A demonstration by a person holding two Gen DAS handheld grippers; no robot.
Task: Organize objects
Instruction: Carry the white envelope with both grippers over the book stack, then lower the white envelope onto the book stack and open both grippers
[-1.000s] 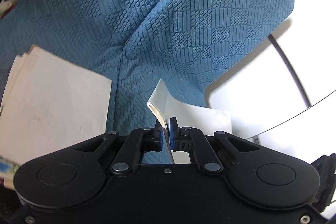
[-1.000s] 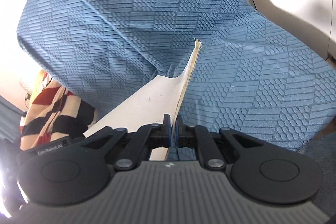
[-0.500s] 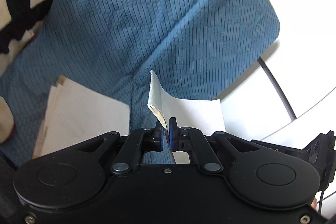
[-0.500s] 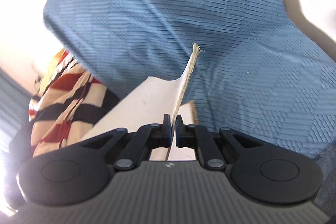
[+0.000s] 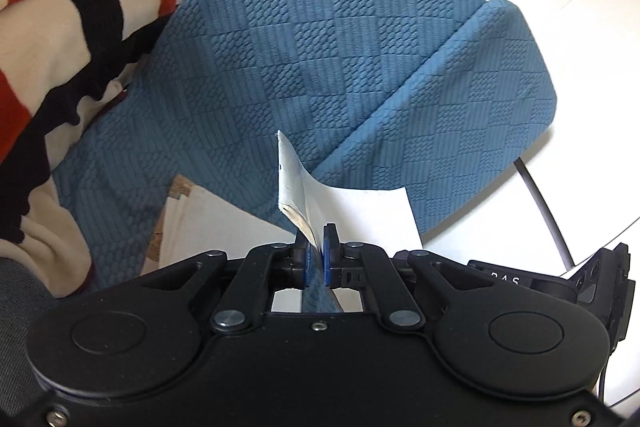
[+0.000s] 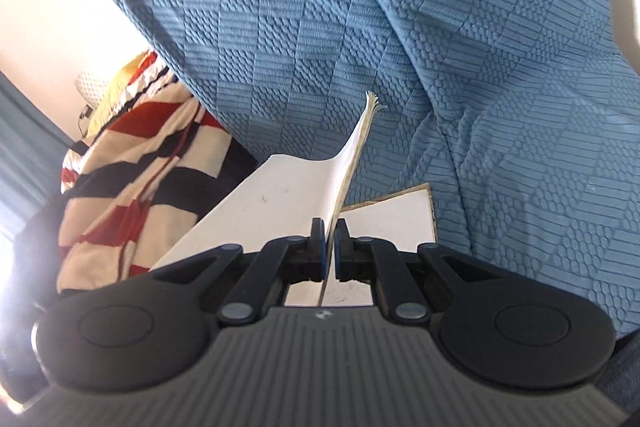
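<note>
Two grippers were in use. The left gripper (image 5: 316,261) was clamped on one corner of a white paper stack (image 5: 352,211) at frame centre; the right gripper (image 6: 329,253) pinched its other corner (image 6: 288,195). A second white board (image 6: 396,219) lay below on the blue cushion (image 5: 304,51). One striped blanket (image 5: 64,27) occupied the upper left.

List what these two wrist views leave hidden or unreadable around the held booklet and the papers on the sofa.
- Booklet cover, left wrist view: seen edge-on and curled, so any print is unreadable.
- Booklet's middle span, both views: hidden behind the left tongs and right tongs.
- Paper stack on the blue sofa cover, right wrist view: near part covered by the tongs' body.
- Striped blanket, left wrist view: cut by the frame edge.
</note>
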